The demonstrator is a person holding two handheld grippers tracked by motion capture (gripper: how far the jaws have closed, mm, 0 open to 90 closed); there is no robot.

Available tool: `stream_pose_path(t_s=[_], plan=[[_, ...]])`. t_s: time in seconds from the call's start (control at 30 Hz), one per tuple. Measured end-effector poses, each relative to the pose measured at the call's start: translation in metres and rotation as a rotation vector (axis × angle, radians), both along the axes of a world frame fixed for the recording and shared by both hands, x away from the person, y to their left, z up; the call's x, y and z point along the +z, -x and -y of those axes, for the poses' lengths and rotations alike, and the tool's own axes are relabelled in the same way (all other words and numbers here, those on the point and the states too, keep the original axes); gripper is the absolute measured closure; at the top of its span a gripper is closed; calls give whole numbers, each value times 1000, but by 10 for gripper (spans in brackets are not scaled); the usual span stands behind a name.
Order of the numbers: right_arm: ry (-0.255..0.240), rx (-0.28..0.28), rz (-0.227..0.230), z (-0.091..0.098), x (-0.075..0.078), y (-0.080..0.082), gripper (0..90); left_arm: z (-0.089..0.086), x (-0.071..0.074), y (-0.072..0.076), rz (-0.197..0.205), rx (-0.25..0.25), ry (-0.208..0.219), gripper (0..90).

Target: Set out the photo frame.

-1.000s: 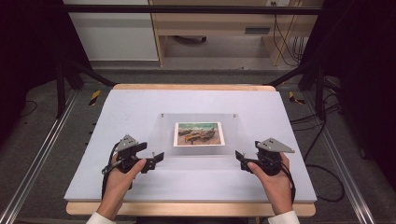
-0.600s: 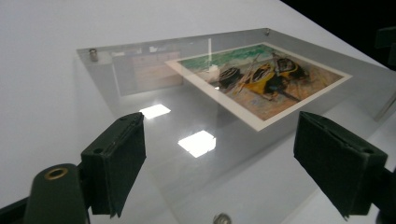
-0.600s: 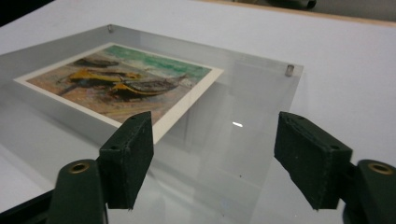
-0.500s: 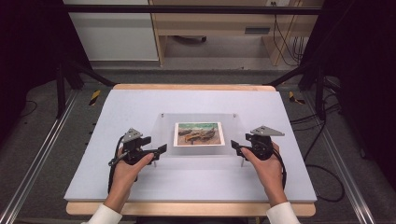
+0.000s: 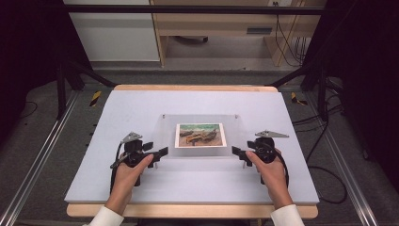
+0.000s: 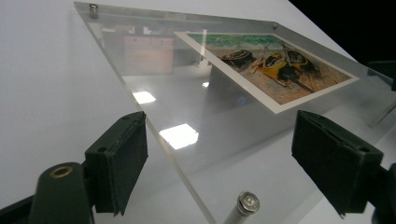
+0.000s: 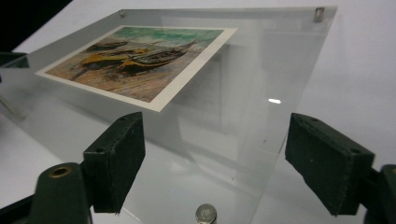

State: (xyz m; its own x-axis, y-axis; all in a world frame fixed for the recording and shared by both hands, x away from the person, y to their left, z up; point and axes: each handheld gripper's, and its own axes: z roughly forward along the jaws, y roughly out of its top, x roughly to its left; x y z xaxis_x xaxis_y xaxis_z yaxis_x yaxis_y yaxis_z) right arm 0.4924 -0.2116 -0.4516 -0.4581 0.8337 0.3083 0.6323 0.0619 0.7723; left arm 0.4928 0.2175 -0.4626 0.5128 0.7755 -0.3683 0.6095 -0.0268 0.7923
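White bench [image 5: 141, 108] under a clear acrylic frame [image 5: 200, 149] holding a boat picture [image 5: 200, 135], left hand-held gripper [image 5: 160, 153] and right hand-held gripper [image 5: 236, 152] gaping wide at its near corners, seemingly not touching.

Both forearms enter from the bottom of the high view, white sleeves at the wrists, each hand wrapped around its tool. The left gripper [image 5: 162, 151] points inward to the right with its jaws spread wide apart. The right gripper [image 5: 235, 151] mirrors it, pointing inward to the left, jaws likewise parted.
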Motion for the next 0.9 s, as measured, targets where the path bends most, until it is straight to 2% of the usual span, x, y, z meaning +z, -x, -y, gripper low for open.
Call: stream_pose_path(t_s=[0.2,0.27,0.43,0.53,0.6,0.7,0.9], plan=[[-73,4,-42,6,-5,0,198,-6,-3,-2,-45,-17,55,182],[-82,2,-51,7,-5,0,198,-6,-5,-1,-60,-31,84,184],[-109,14,-60,10,-7,1,201,-7,-8,-2,-79,-48,121,185],[-138,23,-80,13,-8,1,205,-4,-9,-3,-75,-63,124,193],[-142,21,-75,14,-9,0,210,-4,-10,-4,-77,-63,131,194],[-180,32,-97,12,-12,-1,218,-4,-11,-5,-77,-69,140,198],[-161,19,-95,10,-11,-2,225,-4,-10,-6,-82,-71,130,209]])
